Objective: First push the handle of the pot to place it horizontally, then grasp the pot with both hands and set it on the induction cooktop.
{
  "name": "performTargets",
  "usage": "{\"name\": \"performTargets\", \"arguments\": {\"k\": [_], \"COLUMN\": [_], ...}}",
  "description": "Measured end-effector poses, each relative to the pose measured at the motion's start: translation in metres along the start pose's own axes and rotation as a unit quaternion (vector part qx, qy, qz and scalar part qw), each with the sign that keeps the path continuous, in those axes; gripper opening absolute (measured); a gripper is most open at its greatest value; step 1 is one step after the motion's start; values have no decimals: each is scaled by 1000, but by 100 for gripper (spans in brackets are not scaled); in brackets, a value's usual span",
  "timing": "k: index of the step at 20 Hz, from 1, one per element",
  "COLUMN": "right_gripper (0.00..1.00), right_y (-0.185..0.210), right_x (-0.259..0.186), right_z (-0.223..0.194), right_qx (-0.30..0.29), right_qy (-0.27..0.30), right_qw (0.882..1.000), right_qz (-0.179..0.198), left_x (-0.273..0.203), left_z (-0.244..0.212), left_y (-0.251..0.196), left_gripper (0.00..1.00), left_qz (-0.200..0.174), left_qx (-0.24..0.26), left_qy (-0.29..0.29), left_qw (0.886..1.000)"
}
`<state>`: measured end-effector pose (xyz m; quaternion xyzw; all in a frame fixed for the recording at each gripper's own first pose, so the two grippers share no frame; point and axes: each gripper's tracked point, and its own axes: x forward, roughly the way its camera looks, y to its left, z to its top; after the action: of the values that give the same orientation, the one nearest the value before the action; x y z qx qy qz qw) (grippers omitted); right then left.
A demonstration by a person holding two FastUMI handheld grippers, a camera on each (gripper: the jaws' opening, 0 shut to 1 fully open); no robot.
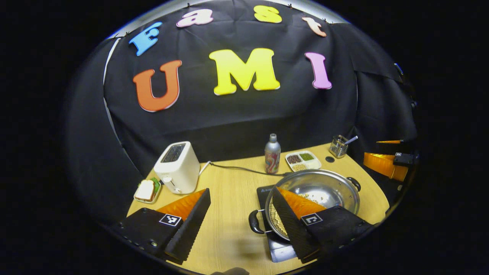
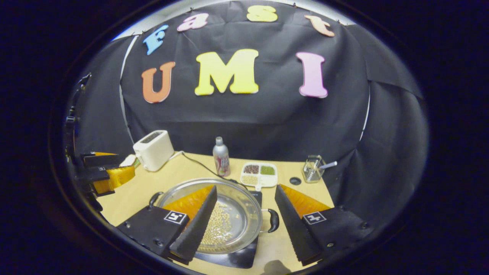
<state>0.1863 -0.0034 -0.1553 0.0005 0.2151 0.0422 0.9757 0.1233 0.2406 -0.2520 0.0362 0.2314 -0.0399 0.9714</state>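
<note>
I had the left gripper and right gripper both spread wide, gripping nothing. The pot sat on the cooktop, handles out sideways, so I'd call it placed. Behind it: bottle, toaster.

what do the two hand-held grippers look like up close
Each hand-held gripper, left and right, has two wedge-shaped fingers with ribbed inner faces. The finger bases are blocky, bolted, and each carries a small square black-and-white marker tag.
</note>
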Motion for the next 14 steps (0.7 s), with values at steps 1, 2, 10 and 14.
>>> {"name": "performTargets", "arguments": {"k": [1, 2, 10, 14], "right_gripper": [96, 96, 98, 99], "right_y": [4, 8, 35, 37], "right_x": [-14, -27, -139, -176], "right_z": [15, 31, 118, 132], "right_qx": [4, 6, 8, 20], "right_qy": [-19, -40, -161, -186], "right_qw": [1000, 999, 987, 982], "right_qz": [1, 0, -5, -11], "left_x": [-14, -28, -138, -179], "left_z": [14, 27, 110, 123], "left_y": [4, 10, 64, 86], "left_gripper": [98, 98, 97, 97], "left_qz": [3, 7, 42, 57], "left_qx": [0, -1, -39, -57], "left_qy": [-20, -41, -165, -199], "left_qw": [1000, 999, 985, 977]}}
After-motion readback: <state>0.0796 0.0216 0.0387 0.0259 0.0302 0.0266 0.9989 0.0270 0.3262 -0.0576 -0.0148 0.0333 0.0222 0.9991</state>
